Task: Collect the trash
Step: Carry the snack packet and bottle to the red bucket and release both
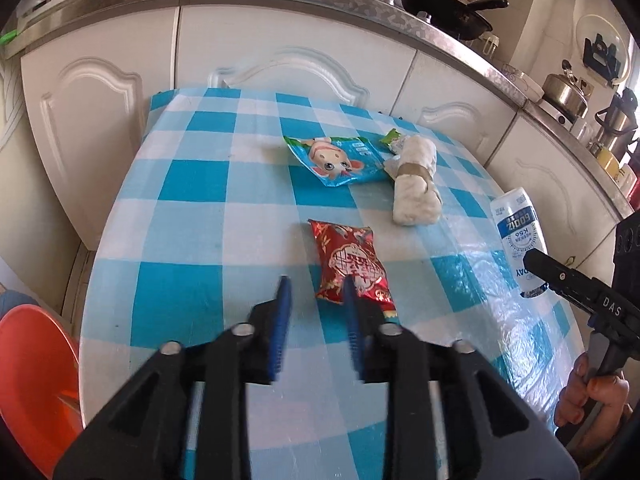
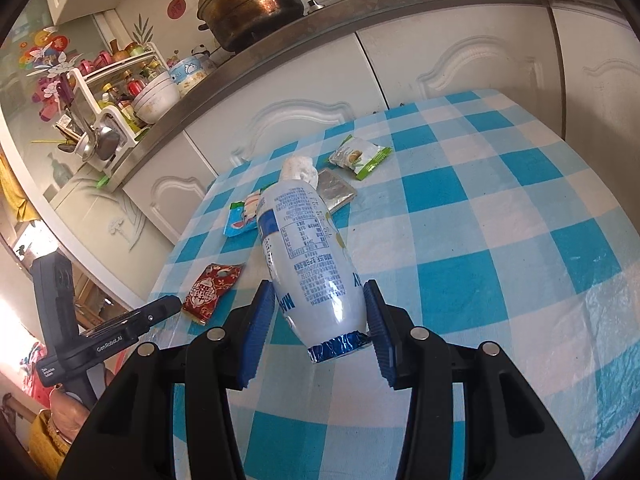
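Grippers angled down | right gripper clamps bottle | left gripper spread, seemingly empty

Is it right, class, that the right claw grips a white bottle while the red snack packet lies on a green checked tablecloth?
Not quite: the tablecloth is blue checked, as the left wrist view shows. The right claw does grip the white bottle, and the red snack packet lies on the cloth.

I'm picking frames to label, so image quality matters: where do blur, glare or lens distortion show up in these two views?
Left wrist view: the left gripper fingers look motion-smeared, and the table edge bows from the fisheye. Right wrist view: sharp on the white bottle clamped in the right gripper, with sunlight glare on the crinkled plastic cover and a bent countertop.
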Demonstrator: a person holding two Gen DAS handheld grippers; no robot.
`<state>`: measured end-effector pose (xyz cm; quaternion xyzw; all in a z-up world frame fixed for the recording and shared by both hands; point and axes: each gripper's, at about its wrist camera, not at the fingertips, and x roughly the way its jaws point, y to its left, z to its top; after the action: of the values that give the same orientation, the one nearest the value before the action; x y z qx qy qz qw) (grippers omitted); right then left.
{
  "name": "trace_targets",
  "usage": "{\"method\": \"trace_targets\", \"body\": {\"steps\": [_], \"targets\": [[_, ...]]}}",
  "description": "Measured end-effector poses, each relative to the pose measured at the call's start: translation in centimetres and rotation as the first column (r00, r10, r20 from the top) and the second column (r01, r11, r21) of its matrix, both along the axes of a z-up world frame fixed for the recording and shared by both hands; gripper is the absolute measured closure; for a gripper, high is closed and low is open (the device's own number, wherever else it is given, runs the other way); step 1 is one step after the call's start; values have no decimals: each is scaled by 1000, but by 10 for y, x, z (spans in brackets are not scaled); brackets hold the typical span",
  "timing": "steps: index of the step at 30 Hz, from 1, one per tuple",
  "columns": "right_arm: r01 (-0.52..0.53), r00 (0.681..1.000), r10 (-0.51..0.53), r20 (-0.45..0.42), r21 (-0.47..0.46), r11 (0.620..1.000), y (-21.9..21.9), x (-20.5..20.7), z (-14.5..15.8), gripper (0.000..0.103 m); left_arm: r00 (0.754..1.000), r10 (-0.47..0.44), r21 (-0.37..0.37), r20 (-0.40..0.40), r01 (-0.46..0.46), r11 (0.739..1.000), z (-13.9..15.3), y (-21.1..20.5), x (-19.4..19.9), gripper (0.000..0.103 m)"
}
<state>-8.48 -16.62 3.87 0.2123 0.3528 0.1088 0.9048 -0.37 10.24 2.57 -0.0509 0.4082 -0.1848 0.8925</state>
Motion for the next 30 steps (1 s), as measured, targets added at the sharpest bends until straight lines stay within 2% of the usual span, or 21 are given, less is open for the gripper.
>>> {"method": "trace_targets", "body": {"steps": [2, 5, 7, 8, 11, 13, 21, 30], "targets": [[5, 1000, -5, -7, 16, 1000, -2, -3, -2, 56, 1000, -13, 20, 16, 13, 1000, 2, -4, -2, 30], [7, 1000, -7, -15, 46, 999, -4, -6, -3, 55, 996, -79, 67, 44, 76, 995, 7, -23, 3, 28], [7, 1000, -6, -15, 53, 999, -4, -8, -3, 55, 994, -99, 128, 38, 94, 987, 5, -39, 10, 28], [7, 1000, -6, -15, 54, 999, -3, -10, -2, 55, 994, -104, 160, 25, 99, 982, 1, -47, 14, 30], [5, 1000, -4, -10, 53, 999, -2, -15, 0, 55, 996, -86, 204, -19, 88, 975, -10, -59, 27, 54], [5, 1000, -5, -8, 48, 999, -1, -18, 2, 55, 997, -82, 215, -11, 82, 973, -11, -62, 28, 56], [-7, 1000, 8, -19, 69, 998, 5, -28, 2, 55, 999, -43, 152, -8, 44, 987, -8, -45, 10, 59], [-79, 995, 82, -47, 67, 995, 39, -34, -1, 55, 999, 38, 80, 34, -40, 996, 10, 6, -39, 59]]}}
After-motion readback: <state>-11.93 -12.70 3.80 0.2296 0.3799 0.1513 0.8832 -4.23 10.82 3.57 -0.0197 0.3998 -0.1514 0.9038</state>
